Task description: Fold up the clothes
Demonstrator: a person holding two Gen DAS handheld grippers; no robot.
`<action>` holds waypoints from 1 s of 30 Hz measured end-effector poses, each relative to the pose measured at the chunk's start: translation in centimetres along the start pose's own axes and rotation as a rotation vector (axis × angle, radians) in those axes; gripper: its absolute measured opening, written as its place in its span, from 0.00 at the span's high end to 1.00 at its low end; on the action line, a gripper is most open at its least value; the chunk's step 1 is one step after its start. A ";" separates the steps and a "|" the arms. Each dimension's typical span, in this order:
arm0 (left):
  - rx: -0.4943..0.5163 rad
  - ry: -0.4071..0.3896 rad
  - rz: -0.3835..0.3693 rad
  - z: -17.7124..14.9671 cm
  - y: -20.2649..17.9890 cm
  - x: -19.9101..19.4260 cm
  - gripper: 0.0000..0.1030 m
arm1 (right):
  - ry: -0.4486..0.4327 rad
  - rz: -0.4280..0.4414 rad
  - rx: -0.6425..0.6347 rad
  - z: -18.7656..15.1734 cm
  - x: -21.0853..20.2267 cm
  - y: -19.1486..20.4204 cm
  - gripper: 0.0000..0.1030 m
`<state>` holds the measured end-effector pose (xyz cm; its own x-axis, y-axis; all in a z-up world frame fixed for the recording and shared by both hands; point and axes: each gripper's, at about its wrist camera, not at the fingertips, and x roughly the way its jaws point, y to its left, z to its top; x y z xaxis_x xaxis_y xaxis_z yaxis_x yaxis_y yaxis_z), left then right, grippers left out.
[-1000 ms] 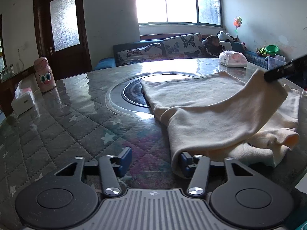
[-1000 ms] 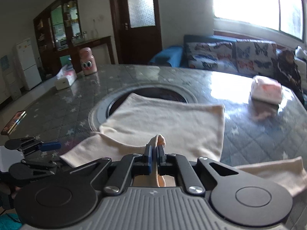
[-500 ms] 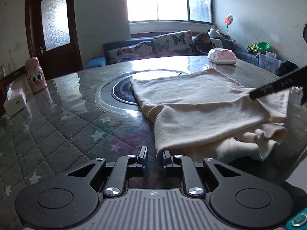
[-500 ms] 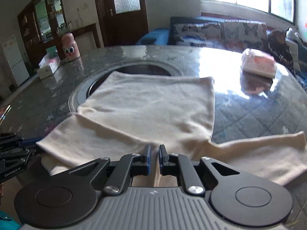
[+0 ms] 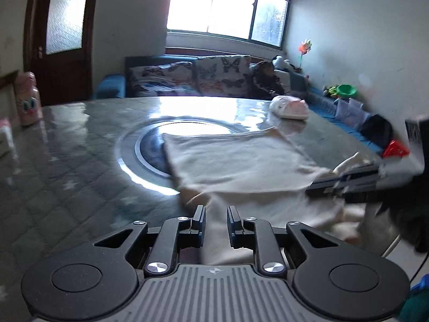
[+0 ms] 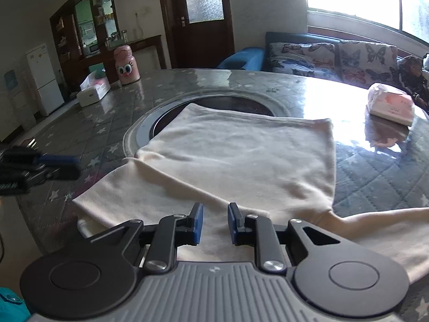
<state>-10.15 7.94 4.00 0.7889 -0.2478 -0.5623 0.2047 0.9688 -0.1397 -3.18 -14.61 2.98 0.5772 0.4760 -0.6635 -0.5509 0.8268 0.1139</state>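
A cream long-sleeved top lies flat on the quilt-patterned table, partly over the round inset. One sleeve is folded across its near part, and the other sleeve trails off to the right. My right gripper is open just above the near fold and holds nothing. My left gripper stands open with a narrow gap, and the cream top shows beyond and below its fingers. In the right wrist view the left gripper hovers left of the top's near corner, apart from it. The right gripper shows blurred over the top's right side.
A pink cartoon-eyed bottle and a white tissue box stand at the table's far left. A pink-and-white tissue pack lies at the far right. A butterfly-print sofa is behind the table. The table's near edge is close below both grippers.
My right gripper went from shut on a raised fold of the top to open, and that fold now lies flat. My left gripper's fingers narrowed from wide open and it shifted.
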 end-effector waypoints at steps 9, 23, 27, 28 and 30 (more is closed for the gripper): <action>-0.083 0.054 0.009 0.8 0.7 5.2 0.81 | 0.018 0.006 0.024 -0.9 0.9 -0.4 0.76; -0.064 0.047 0.063 1.2 0.2 4.8 0.80 | 0.004 -0.014 0.059 -1.1 0.9 -1.7 0.70; -0.027 0.034 0.038 1.8 -1.4 4.7 0.65 | -0.032 -0.026 0.072 -1.1 -0.8 -2.1 0.67; -0.018 0.032 0.028 1.9 -1.9 4.7 0.60 | -0.042 -0.037 0.081 -1.2 -1.3 -2.4 0.65; 0.003 0.029 0.001 1.9 -3.1 4.8 0.56 | -0.061 -0.071 0.108 -1.5 -2.4 -3.3 0.64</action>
<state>-5.85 3.74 3.28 0.7722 -0.2465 -0.5856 0.2057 0.9690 -0.1367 -3.69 -18.90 3.06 0.6496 0.4296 -0.6273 -0.4413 0.8849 0.1491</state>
